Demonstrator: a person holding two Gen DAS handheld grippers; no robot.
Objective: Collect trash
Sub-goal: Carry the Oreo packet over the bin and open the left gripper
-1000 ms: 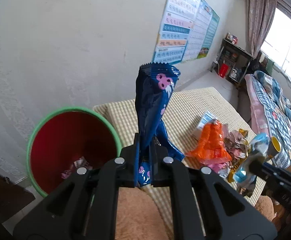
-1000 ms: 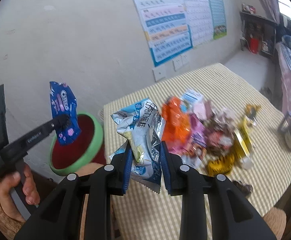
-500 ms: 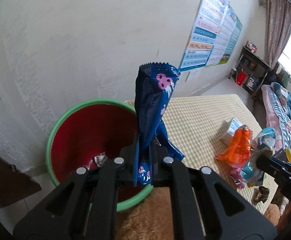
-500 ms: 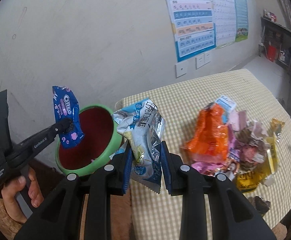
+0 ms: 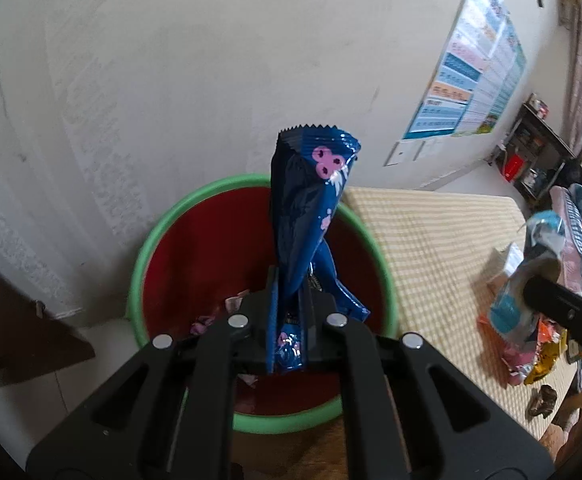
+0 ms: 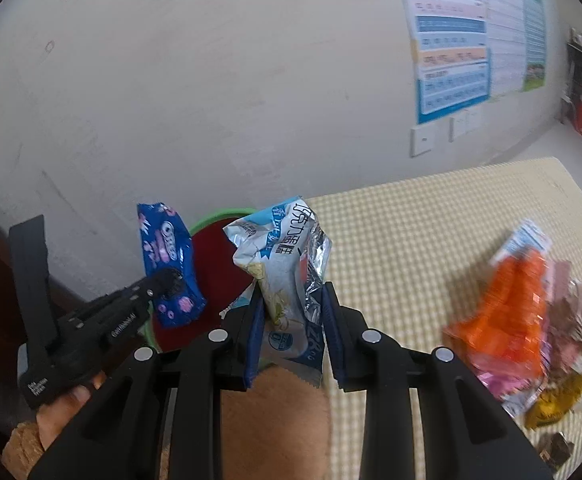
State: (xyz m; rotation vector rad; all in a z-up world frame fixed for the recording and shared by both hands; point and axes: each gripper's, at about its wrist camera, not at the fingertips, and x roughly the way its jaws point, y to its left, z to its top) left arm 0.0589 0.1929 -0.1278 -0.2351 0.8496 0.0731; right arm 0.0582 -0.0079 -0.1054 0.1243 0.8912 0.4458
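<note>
Two light, crinkly, slippery wrappers hang over the bin point(image 5: 151, 240), best pinched low: the blue cookie wrapper point(image 5: 311, 208) clenched in the left tongs point(image 5: 289, 332), the silver snack bag point(image 6: 287, 268) in the right tongs point(image 6: 291, 340), beside the bench point(image 6: 431, 240).

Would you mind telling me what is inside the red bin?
A few crumpled pink wrappers lie at the bottom of the red bin; the left gripper and its blue wrapper hide the rest.

The red bin point(image 5: 259, 248) has an open mouth with only a few scraps at its bottom. A wall point(image 5: 171, 60) closes in just behind it; the checkered table point(image 5: 431, 240) flanks its right side, wrapper pile point(image 6: 531, 328) well apart.
</note>
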